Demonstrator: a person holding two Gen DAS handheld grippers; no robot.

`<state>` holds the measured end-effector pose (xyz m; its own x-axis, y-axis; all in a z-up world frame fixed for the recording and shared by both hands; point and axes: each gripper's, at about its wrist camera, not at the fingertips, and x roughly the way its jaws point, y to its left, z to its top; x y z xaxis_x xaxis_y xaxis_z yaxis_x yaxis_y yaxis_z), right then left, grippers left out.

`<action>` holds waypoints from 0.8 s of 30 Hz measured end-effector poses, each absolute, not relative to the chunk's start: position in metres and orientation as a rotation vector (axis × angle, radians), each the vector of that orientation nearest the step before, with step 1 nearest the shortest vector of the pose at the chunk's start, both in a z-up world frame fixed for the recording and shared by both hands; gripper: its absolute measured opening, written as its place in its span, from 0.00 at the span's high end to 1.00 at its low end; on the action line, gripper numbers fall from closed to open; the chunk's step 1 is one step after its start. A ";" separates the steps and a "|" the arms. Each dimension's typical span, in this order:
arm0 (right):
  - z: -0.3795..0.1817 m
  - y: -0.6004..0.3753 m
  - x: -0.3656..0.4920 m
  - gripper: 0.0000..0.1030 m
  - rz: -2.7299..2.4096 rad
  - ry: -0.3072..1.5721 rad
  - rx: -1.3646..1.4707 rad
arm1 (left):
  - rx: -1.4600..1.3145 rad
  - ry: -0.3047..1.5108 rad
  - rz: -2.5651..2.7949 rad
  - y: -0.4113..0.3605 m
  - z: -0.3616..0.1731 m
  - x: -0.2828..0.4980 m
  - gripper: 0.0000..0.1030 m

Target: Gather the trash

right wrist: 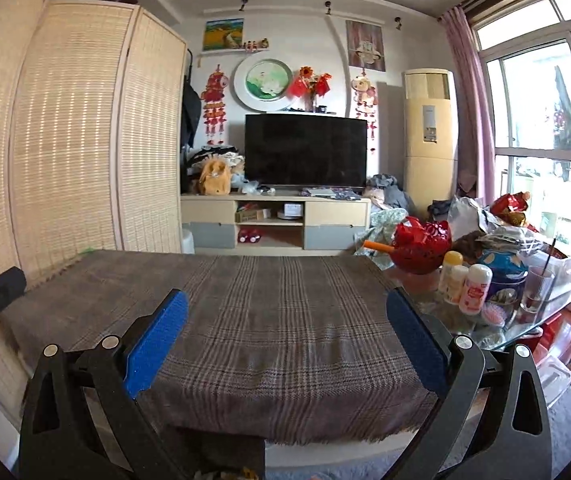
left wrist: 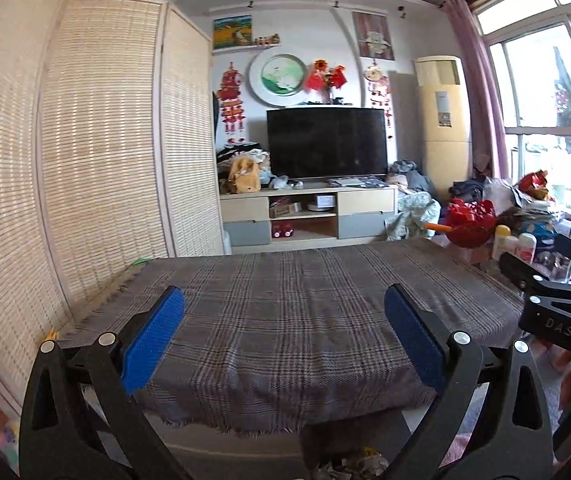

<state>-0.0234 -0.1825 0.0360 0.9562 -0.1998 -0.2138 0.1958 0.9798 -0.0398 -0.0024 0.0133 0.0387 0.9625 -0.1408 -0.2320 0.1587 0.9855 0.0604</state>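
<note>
A table under a grey-brown plaid cloth (left wrist: 285, 300) fills the middle of both views, and nothing lies on the cloth. My left gripper (left wrist: 285, 304) is open over the cloth's near edge, its blue pads (left wrist: 153, 340) wide apart and holding nothing. My right gripper (right wrist: 287, 304) is also open and holds nothing over the same edge. Crumpled paper scraps (left wrist: 349, 466) show at the bottom of the left wrist view, below the table edge, beside a brown shape (left wrist: 341, 436). The right gripper's black body (left wrist: 557, 312) shows at the right of the left wrist view.
A glass table end (right wrist: 525, 320) at the right carries bottles (right wrist: 473, 288), a red basket (right wrist: 421, 248), a drinking glass (right wrist: 537, 288) and piled bags. A bamboo folding screen (left wrist: 97, 140) lines the left side. A TV (right wrist: 305, 152) on a cabinet stands beyond.
</note>
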 end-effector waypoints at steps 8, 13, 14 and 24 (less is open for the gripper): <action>0.036 -0.186 -0.023 0.03 -0.201 0.217 -0.019 | 0.058 0.228 -0.147 0.019 0.038 -0.004 0.08; 0.034 -0.185 -0.024 0.03 -0.194 0.221 -0.020 | 0.064 0.226 -0.148 0.018 0.039 -0.004 0.08; 0.034 -0.185 -0.024 0.03 -0.190 0.221 -0.017 | 0.062 0.225 -0.147 0.018 0.039 -0.005 0.08; 0.034 -0.186 -0.026 0.03 -0.191 0.217 -0.005 | 0.057 0.222 -0.146 0.019 0.039 -0.007 0.08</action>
<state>-0.0262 -0.1860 0.0343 0.9586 -0.1885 -0.2134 0.1874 0.9820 -0.0253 -0.0067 0.0193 0.0389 0.9649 -0.1382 -0.2234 0.1509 0.9877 0.0406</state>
